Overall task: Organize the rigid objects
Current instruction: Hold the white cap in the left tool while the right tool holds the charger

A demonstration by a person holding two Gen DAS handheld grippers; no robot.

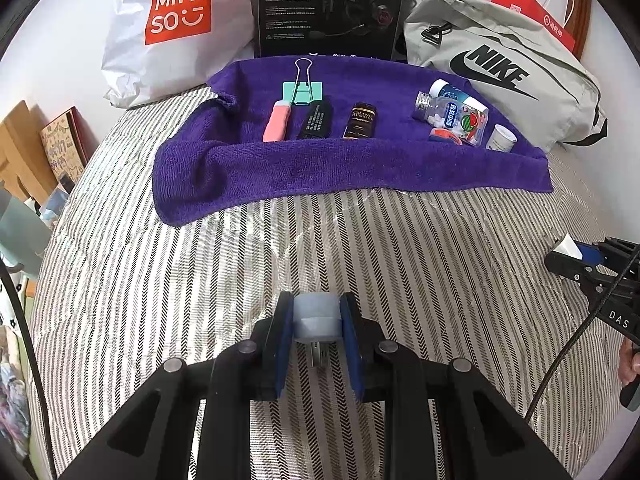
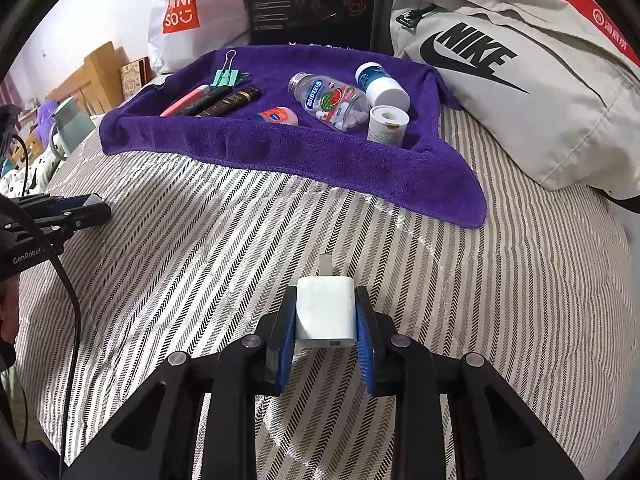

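My left gripper (image 1: 316, 303) is shut on a pale round plug piece (image 1: 316, 316) whose metal prongs point down, just above the striped bedspread (image 1: 280, 248). In the right wrist view, my right gripper (image 2: 326, 300) is shut on a white charger cube (image 2: 326, 314), its prong facing forward. Ahead lies a purple towel (image 1: 320, 172). On its left side lie a pink stick (image 1: 276, 120), a green binder clip (image 1: 303, 89), a black tube (image 1: 316, 120) and a brown box (image 1: 360, 120). On its right lie a clear candy bottle (image 1: 454, 116), a white bottle (image 1: 442, 88), an orange tin (image 1: 444, 135) and a small white tub (image 1: 502, 138).
Behind the towel stand a white Miniso bag (image 1: 172, 28) and a black headset box (image 1: 328, 8). A grey Nike bag (image 1: 500, 72) and a red paper bag (image 1: 536, 20) are at the back right. Wooden furniture and clutter (image 1: 36, 160) line the left bed edge. A hand (image 1: 630, 360) shows at right.
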